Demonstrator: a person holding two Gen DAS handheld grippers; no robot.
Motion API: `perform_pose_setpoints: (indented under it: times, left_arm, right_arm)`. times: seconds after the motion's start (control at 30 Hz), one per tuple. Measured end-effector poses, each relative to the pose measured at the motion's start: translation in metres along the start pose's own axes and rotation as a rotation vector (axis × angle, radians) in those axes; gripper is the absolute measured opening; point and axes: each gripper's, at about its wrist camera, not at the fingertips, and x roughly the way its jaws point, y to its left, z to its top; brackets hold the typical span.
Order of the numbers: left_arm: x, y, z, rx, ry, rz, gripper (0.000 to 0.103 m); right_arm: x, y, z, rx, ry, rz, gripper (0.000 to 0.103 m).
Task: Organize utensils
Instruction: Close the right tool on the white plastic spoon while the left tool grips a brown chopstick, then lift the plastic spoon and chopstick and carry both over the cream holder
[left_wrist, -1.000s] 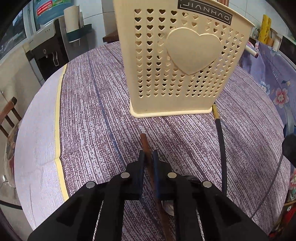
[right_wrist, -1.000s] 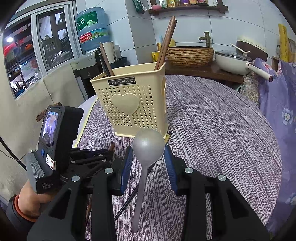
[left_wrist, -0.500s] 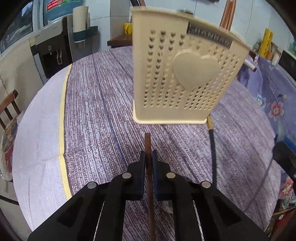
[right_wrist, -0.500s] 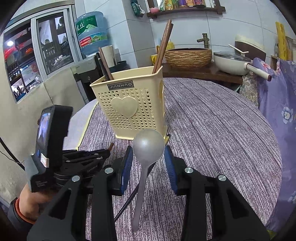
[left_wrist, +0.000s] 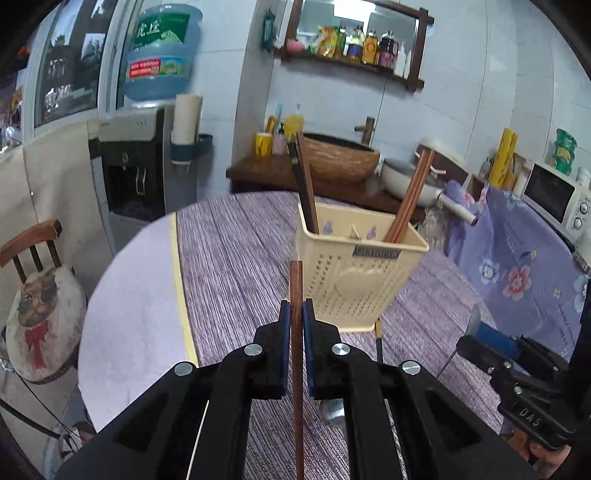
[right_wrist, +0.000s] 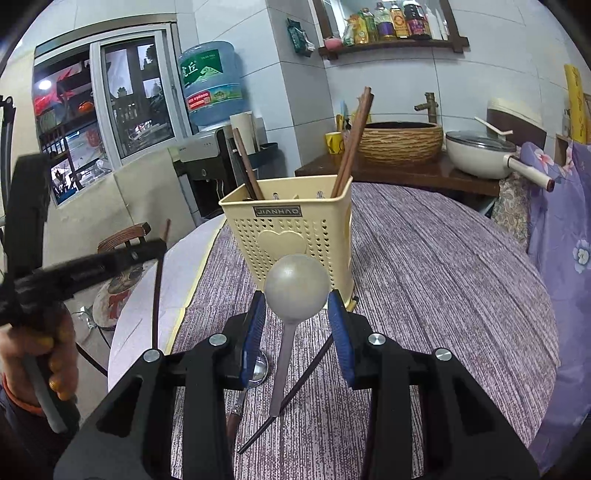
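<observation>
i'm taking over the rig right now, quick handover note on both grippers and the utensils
Left gripper: shut on a brown chopstick, lifted above the table, short of the holder.
Right gripper: fingers around a grey spoon, bowl up.
Done: chopsticks stand in the holder's left and right ends.
Left: drop in the held chopstick and spoon, then the dark chopstick and metal spoon lying on the table.

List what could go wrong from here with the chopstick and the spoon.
1. The left gripper pinches the brown chopstick on a thin edge; it may twist or slip before reaching the yellow holder.
2. The right gripper holds the grey spoon by its round bowl, so it could pivot or drop.
</observation>
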Motion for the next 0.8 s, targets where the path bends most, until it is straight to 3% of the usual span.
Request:
perform_pose_setpoints:
  times: [0.5,0.8]
  left_arm:
    - [-0.016,0.008,0.024,-0.018,-0.09,-0.007,0.007]
    - [-0.024,0.003,0.049,0.007,-0.133,-0.027,0.007]
  right_arm:
    - [-0.002,0.009,0.019,-0.024,-0.023,0.022,0.036]
    - [-0.004,0.012,0.05,-0.042,-0.064,0.041,0.036]
